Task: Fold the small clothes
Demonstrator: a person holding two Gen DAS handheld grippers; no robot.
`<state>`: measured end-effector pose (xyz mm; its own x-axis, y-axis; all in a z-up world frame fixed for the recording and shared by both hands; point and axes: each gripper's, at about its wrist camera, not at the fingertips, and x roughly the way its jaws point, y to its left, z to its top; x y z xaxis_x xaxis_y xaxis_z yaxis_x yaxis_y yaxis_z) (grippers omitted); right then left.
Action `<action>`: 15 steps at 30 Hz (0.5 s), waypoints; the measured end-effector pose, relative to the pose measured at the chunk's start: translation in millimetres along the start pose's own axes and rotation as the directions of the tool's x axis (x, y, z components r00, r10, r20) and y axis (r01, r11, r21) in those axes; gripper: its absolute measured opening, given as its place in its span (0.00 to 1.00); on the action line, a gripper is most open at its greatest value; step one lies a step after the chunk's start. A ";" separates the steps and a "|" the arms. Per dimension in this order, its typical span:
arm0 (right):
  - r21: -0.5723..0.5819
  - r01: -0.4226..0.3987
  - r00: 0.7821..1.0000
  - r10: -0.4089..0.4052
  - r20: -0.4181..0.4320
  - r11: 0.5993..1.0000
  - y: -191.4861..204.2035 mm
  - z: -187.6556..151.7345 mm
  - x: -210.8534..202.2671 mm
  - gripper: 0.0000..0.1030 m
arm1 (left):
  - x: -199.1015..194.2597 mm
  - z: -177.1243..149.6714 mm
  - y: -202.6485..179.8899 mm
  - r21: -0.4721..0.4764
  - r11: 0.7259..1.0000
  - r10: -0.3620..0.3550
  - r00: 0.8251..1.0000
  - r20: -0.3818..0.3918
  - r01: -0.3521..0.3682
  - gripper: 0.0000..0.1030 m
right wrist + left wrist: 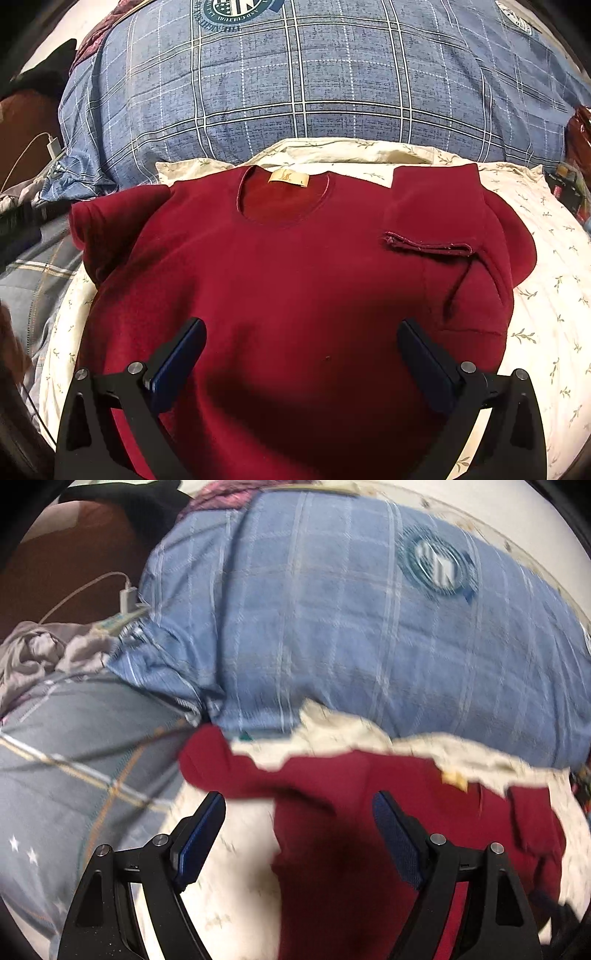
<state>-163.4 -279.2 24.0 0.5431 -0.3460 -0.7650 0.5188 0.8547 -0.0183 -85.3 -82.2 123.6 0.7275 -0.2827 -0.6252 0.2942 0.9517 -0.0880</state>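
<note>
Bedding carries my red shirt [280, 280] flat at frame centre, collar toward the top, under the spread, empty right hand-held gripper [301, 343]; left hand-held gripper [299, 812], also spread, hovers by its sleeve.

Two fisheye views, one from each wrist, both looking forward past own black fingers and down at a bed. Right view sits close above the red shirt [288, 280], facing its neck and the blue checked pillow [314, 85] behind. Left view is blurry, off to the left, low and near. Shared: red shirt [332, 812], pillow [332, 620], white flowered sheet [546, 280].
</note>
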 end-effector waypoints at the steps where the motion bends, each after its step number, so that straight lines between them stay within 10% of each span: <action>1: -0.002 0.000 1.000 0.000 -0.002 1.000 0.3 -0.1 0.4 1.00 | 3.9 4.6 -0.1 0.002 1.000 0.004 1.000 0.001 -0.004 0.80; 15: -0.016 0.001 1.000 -0.001 -0.027 1.000 12.5 -4.4 4.0 1.00 | 101.2 -30.8 -18.6 0.035 0.997 -0.051 0.948 -0.314 0.065 0.77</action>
<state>-157.6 -268.2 17.9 0.5244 -0.3365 -0.7821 0.5088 0.8604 -0.0291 -36.2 -124.9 38.1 0.4802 -0.2790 -0.8316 0.3627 0.9264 -0.1014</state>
